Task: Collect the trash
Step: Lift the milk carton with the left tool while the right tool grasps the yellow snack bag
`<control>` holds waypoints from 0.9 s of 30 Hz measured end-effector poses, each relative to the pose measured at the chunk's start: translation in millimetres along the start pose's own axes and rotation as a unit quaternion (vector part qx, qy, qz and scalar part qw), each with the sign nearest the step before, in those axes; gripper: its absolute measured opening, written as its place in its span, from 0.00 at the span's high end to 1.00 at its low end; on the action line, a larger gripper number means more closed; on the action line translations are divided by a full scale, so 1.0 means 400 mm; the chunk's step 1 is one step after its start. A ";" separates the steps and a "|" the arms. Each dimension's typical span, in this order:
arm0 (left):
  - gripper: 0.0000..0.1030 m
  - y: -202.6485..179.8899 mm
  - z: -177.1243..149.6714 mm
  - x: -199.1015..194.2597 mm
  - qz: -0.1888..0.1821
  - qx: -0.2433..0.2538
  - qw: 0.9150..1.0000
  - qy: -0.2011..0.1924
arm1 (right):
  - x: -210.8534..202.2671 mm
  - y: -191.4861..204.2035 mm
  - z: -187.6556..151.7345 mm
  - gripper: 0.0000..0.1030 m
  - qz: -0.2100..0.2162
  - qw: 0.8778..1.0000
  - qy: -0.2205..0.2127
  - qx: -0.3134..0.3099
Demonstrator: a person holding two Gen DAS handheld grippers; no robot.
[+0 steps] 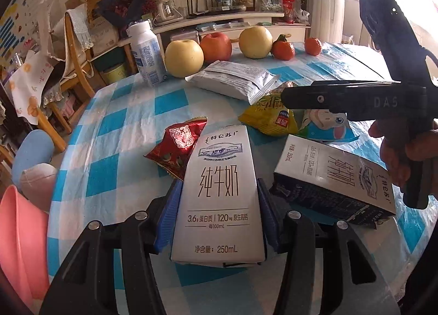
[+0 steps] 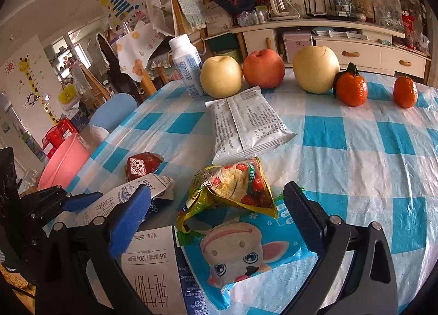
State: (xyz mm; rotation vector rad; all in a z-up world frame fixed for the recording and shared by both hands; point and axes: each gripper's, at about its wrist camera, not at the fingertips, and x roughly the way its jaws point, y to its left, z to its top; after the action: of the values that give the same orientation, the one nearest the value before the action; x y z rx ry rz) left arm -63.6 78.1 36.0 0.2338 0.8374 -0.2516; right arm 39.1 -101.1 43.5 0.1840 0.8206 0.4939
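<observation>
While left tool (image 1: 217, 205) grips one milk carton (image 1: 217, 192); second carton (image 1: 336, 178) lies beside.

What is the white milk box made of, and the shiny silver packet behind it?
Milk carton, held by the left gripper: looks like coated paperboard, matte, with flat panels and folded edges. Silver packet: probably foil-lined plastic film, glossy, wrinkled, with a crimped seam.
</observation>
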 end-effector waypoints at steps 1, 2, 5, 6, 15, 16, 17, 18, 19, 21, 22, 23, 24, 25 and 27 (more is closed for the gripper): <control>0.47 0.003 0.000 0.001 -0.001 -0.002 1.000 0.000 | 0.007 -0.002 0.002 0.19 0.001 1.000 0.004 0.001; 0.47 0.004 0.000 0.003 -0.001 -0.003 1.000 0.001 | 0.013 -0.004 0.003 0.23 0.004 1.000 0.008 0.000; 0.47 0.005 0.000 0.004 -0.002 -0.004 1.000 0.000 | 0.033 -0.008 0.005 0.33 -0.004 1.000 0.026 -0.002; 0.47 0.008 0.000 0.006 -0.004 -0.007 1.000 0.001 | 0.033 -0.009 0.004 0.33 -0.003 1.000 0.025 -0.002; 0.47 0.037 0.009 0.001 -0.034 -0.042 0.998 -0.011 | 0.043 -0.001 -0.001 0.34 -0.009 0.999 0.046 -0.017; 0.47 0.038 0.010 0.001 -0.034 -0.041 0.998 -0.012 | 0.043 0.000 -0.002 0.39 -0.013 0.999 0.046 -0.020; 0.47 0.038 0.011 0.001 -0.035 -0.041 0.998 -0.013 | 0.045 0.002 -0.004 0.41 -0.017 0.998 0.048 -0.023; 0.47 0.038 0.012 0.000 -0.038 -0.042 0.998 -0.013 | 0.046 0.003 -0.005 0.43 -0.018 0.998 0.048 -0.026; 0.47 0.038 0.012 0.000 -0.040 -0.043 0.998 -0.015 | 0.045 0.004 -0.006 0.45 -0.021 0.998 0.046 -0.028; 0.47 0.037 0.013 0.001 -0.042 -0.041 0.998 -0.015 | 0.045 0.007 -0.007 0.49 -0.025 0.998 0.043 -0.032; 0.47 0.039 0.012 0.003 -0.045 -0.042 0.998 -0.015 | 0.044 0.008 -0.009 0.52 -0.027 0.998 0.042 -0.034; 0.47 0.040 0.013 0.005 -0.047 -0.044 0.998 -0.015 | 0.044 0.009 -0.010 0.52 -0.029 0.998 0.041 -0.037; 0.47 0.041 0.013 0.005 -0.047 -0.045 0.998 -0.016 | 0.043 0.011 -0.011 0.53 -0.031 0.998 0.039 -0.041; 0.47 0.043 0.014 0.005 -0.049 -0.046 0.998 -0.016 | 0.042 0.013 -0.013 0.53 -0.032 0.998 0.037 -0.044; 0.47 0.048 0.015 0.003 -0.053 -0.050 0.997 -0.018 | 0.043 0.015 -0.012 0.56 -0.033 0.998 0.035 -0.046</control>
State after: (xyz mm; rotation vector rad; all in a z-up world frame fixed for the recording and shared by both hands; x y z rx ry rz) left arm -52.6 94.3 41.0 0.0912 0.8250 -0.3108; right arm 43.2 -87.8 31.0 0.0544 0.8670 0.4772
